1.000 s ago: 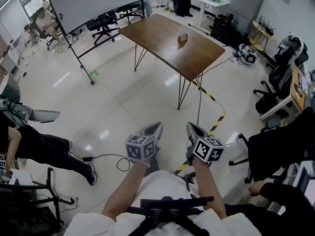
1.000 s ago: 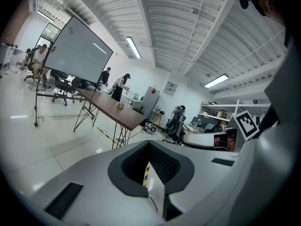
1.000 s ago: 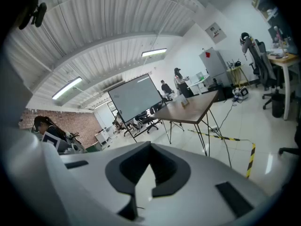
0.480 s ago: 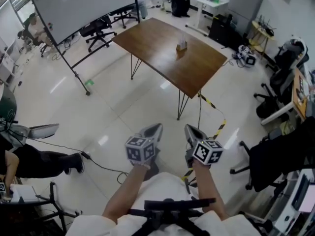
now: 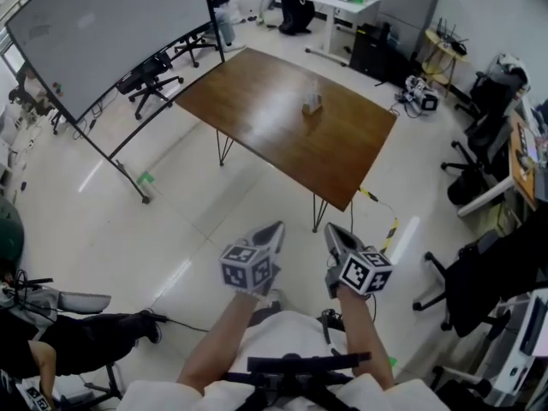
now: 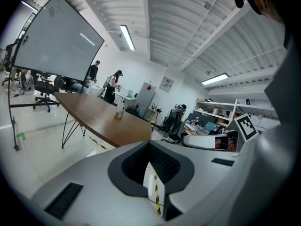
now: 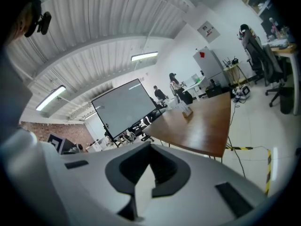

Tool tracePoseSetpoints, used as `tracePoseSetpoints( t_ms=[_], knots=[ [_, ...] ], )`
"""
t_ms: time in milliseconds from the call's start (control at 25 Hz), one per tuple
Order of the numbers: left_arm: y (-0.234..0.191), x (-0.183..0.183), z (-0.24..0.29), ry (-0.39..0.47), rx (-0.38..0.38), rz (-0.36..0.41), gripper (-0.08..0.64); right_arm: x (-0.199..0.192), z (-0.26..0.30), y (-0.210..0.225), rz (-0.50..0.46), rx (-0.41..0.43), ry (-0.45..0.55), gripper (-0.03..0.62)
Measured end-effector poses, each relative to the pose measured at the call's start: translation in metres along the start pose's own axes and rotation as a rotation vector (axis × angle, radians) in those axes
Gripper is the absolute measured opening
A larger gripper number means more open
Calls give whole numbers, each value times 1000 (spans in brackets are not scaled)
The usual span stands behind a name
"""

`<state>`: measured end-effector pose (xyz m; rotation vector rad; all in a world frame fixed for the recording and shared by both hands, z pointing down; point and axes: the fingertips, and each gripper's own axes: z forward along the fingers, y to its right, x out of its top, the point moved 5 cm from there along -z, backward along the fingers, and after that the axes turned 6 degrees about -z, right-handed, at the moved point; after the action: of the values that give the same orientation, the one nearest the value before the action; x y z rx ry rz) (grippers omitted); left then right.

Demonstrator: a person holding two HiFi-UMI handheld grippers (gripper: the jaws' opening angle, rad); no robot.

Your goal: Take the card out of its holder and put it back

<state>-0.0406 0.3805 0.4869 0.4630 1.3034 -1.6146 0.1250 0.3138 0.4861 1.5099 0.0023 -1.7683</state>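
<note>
A small card holder [image 5: 312, 104] with a pale card upright in it stands near the middle of the brown wooden table [image 5: 265, 114], well ahead of me across the floor. The left gripper view shows the holder [image 6: 120, 113] far off on the table [image 6: 96, 119]; so does the right gripper view, with the holder [image 7: 187, 112] on the table [image 7: 207, 126]. My left gripper [image 5: 272, 232] and right gripper [image 5: 334, 234] are held side by side over the floor, short of the table's near corner. Both point toward the table. Both pairs of jaws are shut on nothing: left gripper [image 6: 149, 143], right gripper [image 7: 150, 146].
A large whiteboard on a stand [image 5: 103, 32] is left of the table, with office chairs [image 5: 158, 71] behind it. Black-yellow tape [image 5: 390, 229] and a cable lie on the floor by the table legs. A black chair [image 5: 479, 272] is at right, a seated person [image 5: 77, 332] at lower left.
Both grippers and my view have travelled forward across the floor; the table and card holder are nearer and lower in the picture. The jaws stay shut.
</note>
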Motion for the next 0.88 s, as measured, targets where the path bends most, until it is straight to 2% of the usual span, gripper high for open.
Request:
tracePoseSetpoints(
  t_ms=[320, 560, 880],
  knots=[
    [-41, 43, 42, -29, -38, -2, 0, 26, 55, 9, 8, -35, 10, 8],
    [-58, 68, 81, -47, -51, 1, 0, 48, 96, 33, 37, -51, 22, 6],
    [-85, 113, 152, -48, -58, 10, 0, 86, 162, 80, 29, -49, 34, 6]
  ],
)
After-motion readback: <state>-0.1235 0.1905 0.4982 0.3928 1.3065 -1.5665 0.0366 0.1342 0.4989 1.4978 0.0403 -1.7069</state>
